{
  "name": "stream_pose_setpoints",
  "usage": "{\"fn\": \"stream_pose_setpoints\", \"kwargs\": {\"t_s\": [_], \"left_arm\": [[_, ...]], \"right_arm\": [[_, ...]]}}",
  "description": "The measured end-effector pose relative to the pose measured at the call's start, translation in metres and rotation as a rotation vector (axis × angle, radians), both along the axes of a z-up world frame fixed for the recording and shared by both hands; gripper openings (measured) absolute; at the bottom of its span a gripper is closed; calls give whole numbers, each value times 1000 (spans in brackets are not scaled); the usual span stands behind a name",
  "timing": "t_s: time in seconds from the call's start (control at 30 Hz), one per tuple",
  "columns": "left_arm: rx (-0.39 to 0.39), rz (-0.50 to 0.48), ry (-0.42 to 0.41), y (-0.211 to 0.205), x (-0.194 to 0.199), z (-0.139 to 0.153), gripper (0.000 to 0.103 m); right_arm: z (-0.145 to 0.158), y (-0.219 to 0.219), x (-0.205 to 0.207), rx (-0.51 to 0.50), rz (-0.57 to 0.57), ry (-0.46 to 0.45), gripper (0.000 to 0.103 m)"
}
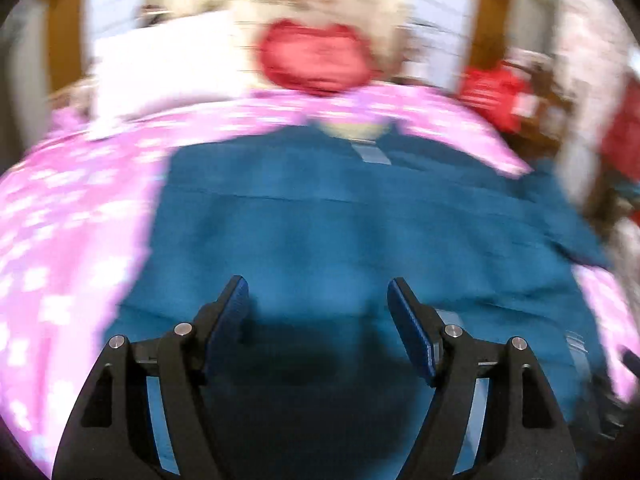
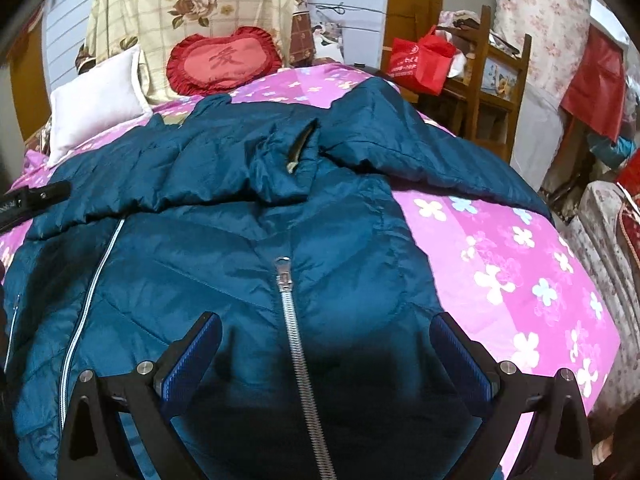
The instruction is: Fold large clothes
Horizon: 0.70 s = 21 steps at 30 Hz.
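A large teal padded jacket [image 2: 224,248] lies spread on a pink flowered bedcover [image 2: 520,280], its silver zipper [image 2: 294,332] running toward me. In the right wrist view my right gripper [image 2: 326,330] hovers open just above the jacket's lower front, its jaws straddling the zipper and gripping nothing. The left wrist view is blurred by motion; there my left gripper [image 1: 318,292] stands open over the teal jacket [image 1: 340,216] with nothing between its blue pads. The left gripper's black tip [image 2: 36,198] shows at the left edge of the right wrist view.
At the head of the bed lie a white pillow [image 2: 96,100], a red heart-shaped cushion [image 2: 224,60] and a floral quilt [image 2: 180,4]. A wooden chair [image 2: 492,80] with a red bag [image 2: 420,62] stands right of the bed, beside cluttered fabric-covered furniture [image 2: 600,220].
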State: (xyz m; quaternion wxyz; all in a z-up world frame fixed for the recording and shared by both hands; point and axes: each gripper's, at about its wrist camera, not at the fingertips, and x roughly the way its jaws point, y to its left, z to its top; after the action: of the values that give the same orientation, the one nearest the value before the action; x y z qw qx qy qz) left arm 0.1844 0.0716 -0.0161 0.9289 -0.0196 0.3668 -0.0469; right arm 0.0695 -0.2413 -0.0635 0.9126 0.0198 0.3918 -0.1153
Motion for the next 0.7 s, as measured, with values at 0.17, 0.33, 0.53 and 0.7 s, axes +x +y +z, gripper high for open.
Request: {"fn": "stream_pose_setpoints", "kwargs": {"t_s": [0.17, 0.33, 0.53, 0.7], "left_arm": [[3, 286, 2, 65, 23, -7, 72], [-60, 324, 16, 79, 39, -2, 72], [39, 211, 51, 56, 77, -11, 72], [80, 192, 145, 46, 88, -46, 73]], "right_arm": [[21, 6, -2, 20, 62, -139, 103], [47, 30, 60, 43, 225, -163, 103], [18, 43, 159, 304, 294, -88, 103], [-24, 3, 203, 344, 168, 37, 96]]}}
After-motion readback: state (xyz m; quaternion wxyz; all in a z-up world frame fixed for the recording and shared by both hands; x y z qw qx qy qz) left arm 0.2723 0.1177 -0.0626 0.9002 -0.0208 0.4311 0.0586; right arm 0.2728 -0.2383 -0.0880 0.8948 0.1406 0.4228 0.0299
